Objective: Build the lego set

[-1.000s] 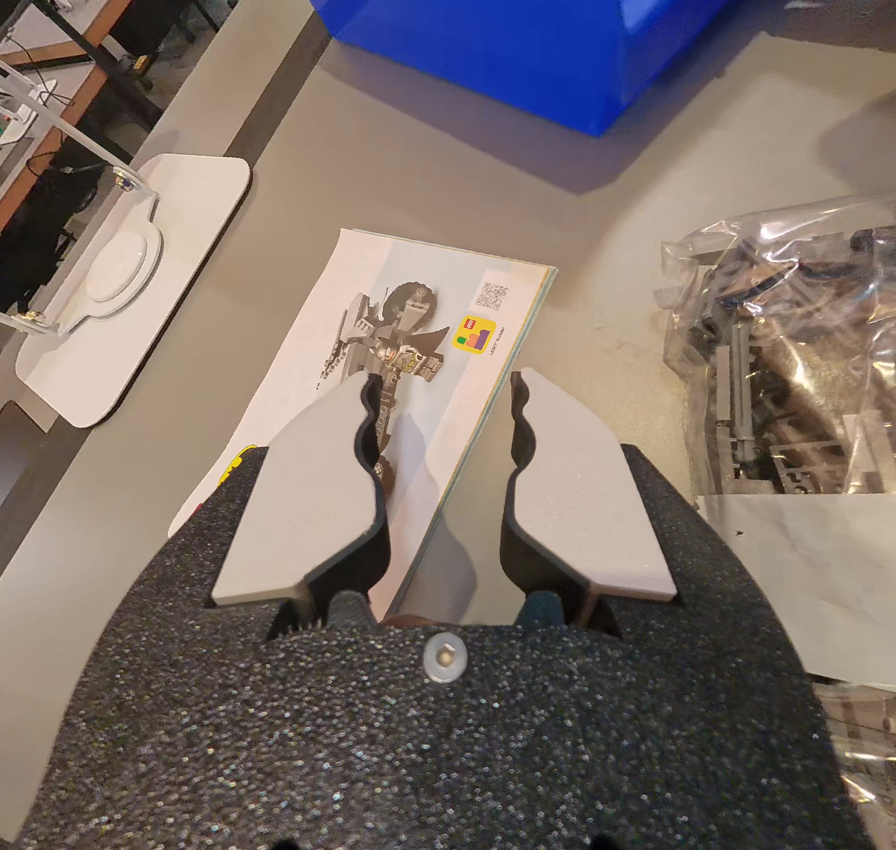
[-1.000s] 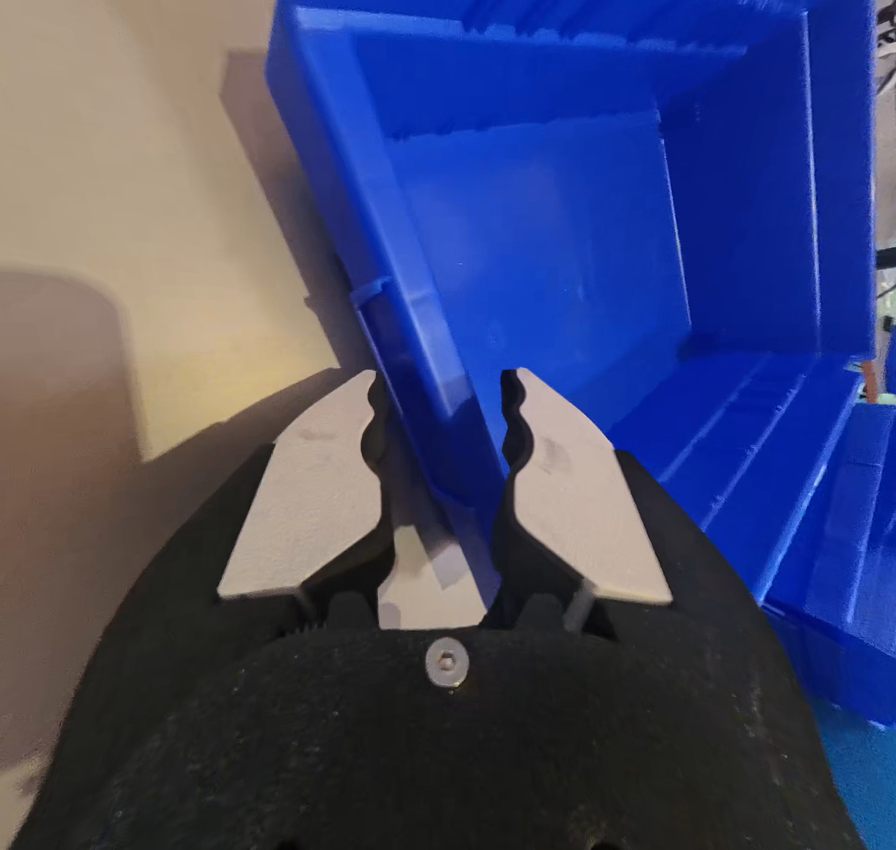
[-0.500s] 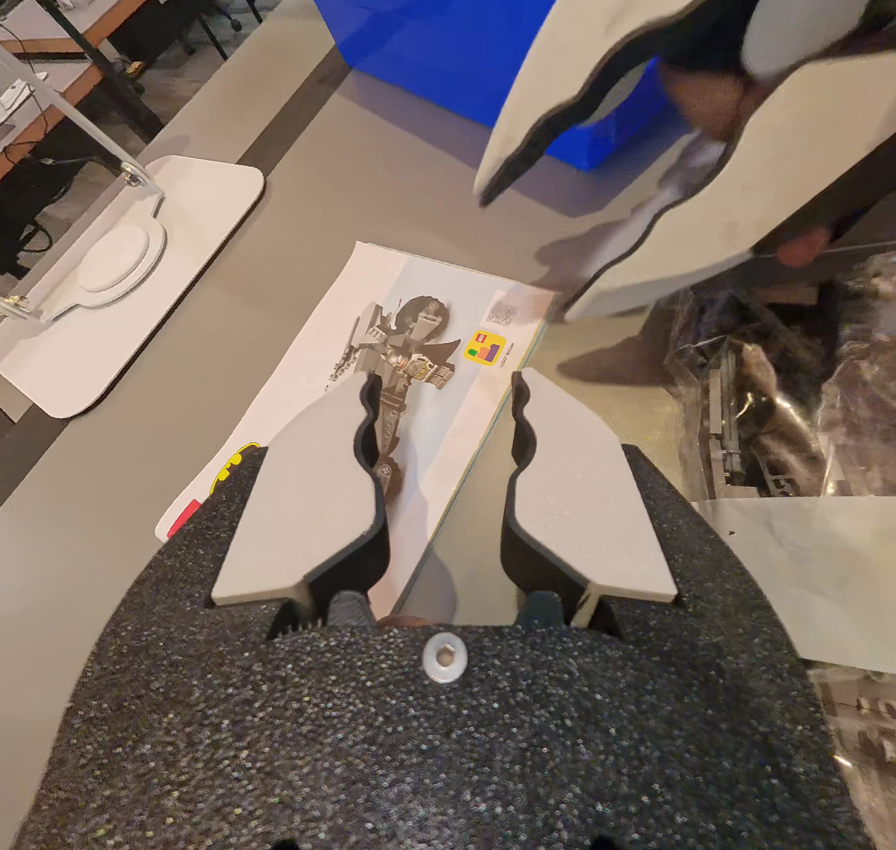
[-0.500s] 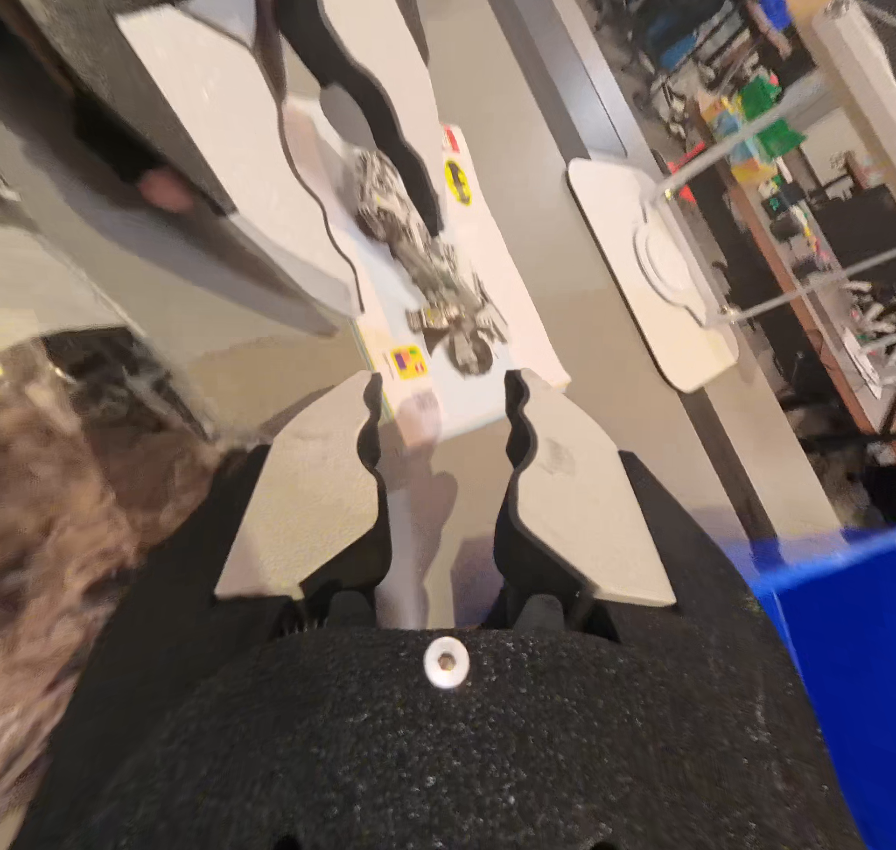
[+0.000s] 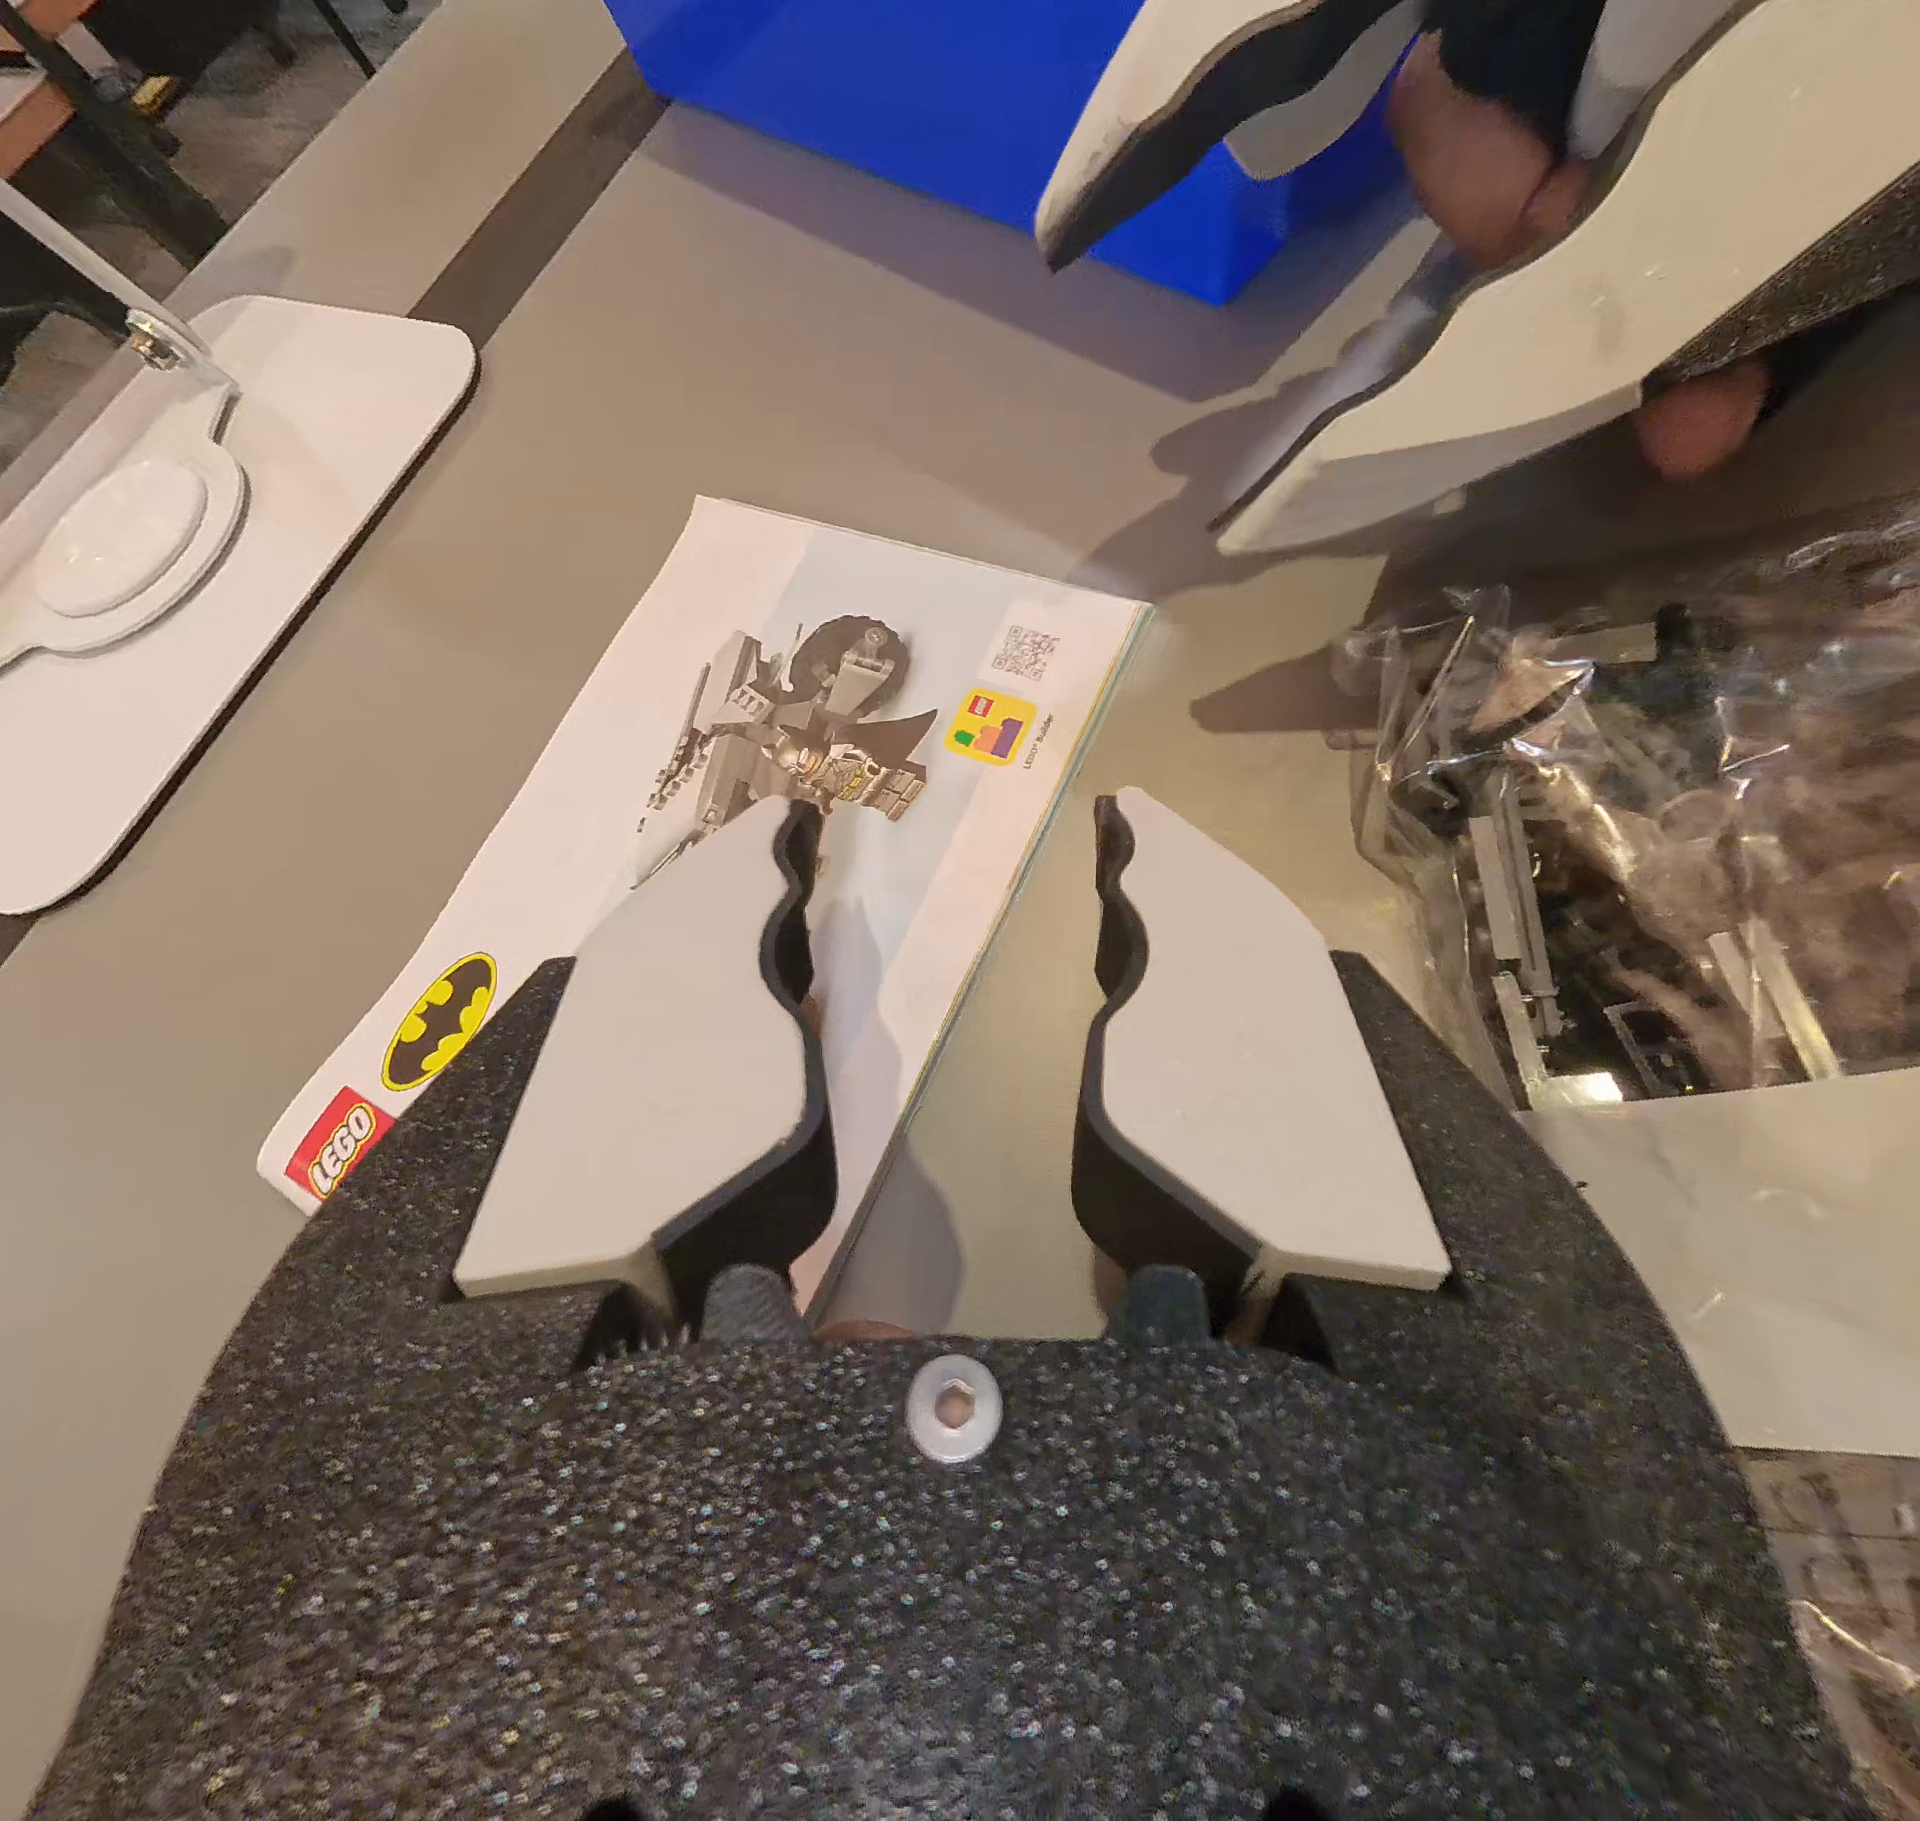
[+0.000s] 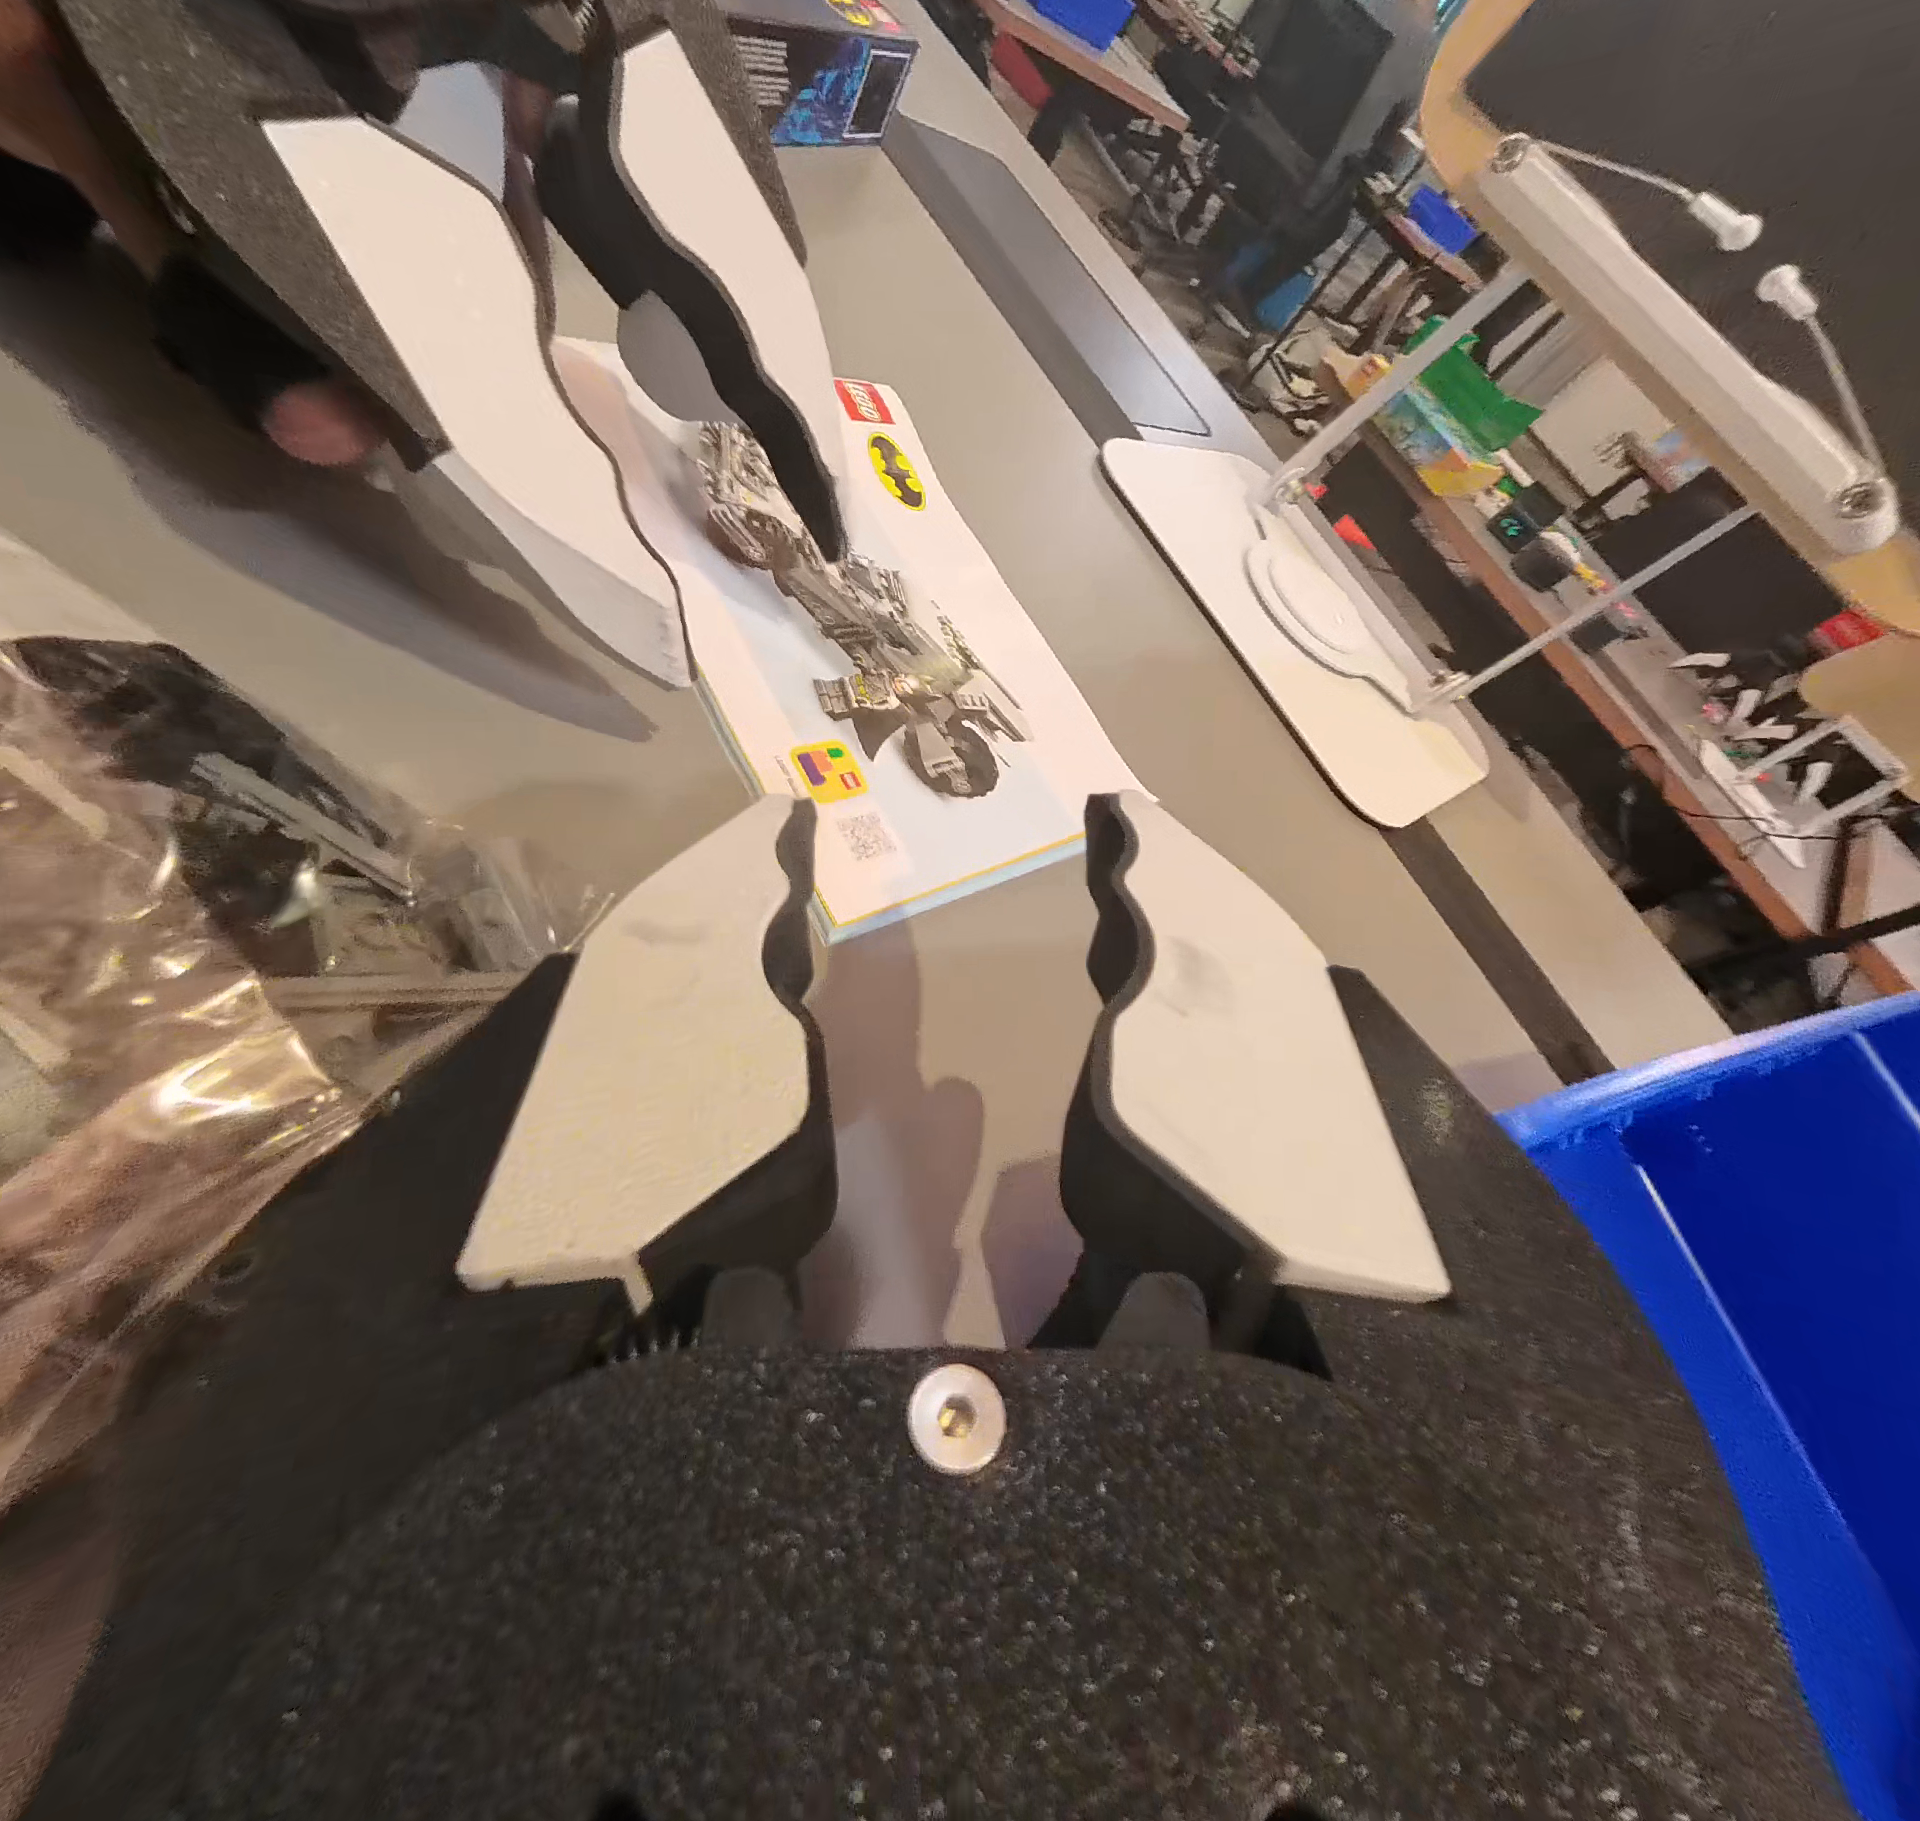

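Booklet point(image 5: 831, 784) between clear bags point(image 5: 1662, 836) (right) — blue bin point(image 5: 935, 26) beyond

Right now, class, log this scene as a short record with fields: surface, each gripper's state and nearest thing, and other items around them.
Surface: grey table
Left gripper: open, holding nothing, above the instruction booklet
Right gripper: open, holding nothing, facing the booklet's near end
Booklet: lying flat, closed
Beside booklet: clear bag of grey and black building parts
Other items: blue bin; white stand base; dark printed box
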Tool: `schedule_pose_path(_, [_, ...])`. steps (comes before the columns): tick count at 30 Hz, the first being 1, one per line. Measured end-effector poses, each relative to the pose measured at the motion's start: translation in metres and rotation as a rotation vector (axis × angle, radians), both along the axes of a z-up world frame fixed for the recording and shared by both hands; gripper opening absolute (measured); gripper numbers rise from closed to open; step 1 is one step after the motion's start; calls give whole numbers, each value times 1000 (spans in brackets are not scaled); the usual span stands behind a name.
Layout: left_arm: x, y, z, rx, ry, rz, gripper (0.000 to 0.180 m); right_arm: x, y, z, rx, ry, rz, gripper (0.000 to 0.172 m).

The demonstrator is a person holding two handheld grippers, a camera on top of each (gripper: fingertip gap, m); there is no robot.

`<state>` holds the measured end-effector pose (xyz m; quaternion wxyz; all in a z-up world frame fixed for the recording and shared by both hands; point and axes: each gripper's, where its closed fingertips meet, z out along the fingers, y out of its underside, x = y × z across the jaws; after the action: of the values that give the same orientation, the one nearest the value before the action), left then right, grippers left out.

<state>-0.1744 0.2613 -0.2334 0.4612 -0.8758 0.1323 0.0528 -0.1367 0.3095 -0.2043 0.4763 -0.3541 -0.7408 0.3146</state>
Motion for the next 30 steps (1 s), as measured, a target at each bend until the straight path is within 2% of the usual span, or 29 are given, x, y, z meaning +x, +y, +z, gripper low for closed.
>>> schedule_pose_path(14, [4, 0, -2, 5, 131, -9, 54, -1, 4, -7, 99, -11, -58, 51])
schedule_pose_path(18, [4, 0, -4, -8, 124, -10, 57, -1, 2, -9, 124, -11, -53, 51])
schedule_pose_path(21, [4, -2, 0, 1, 55, -22, 60, -2, 3, -8, 111, -16, -54, 51])
schedule_pose_path(26, [-6, 11, 28, 3, -54, -28, 61, -2, 5, -8, 75, -28, -53, 51])
schedule_pose_path(30, [-24, 47, 55, -28, 7, -50, 63, -4, 11, -9, 19, -62, -75, 50])
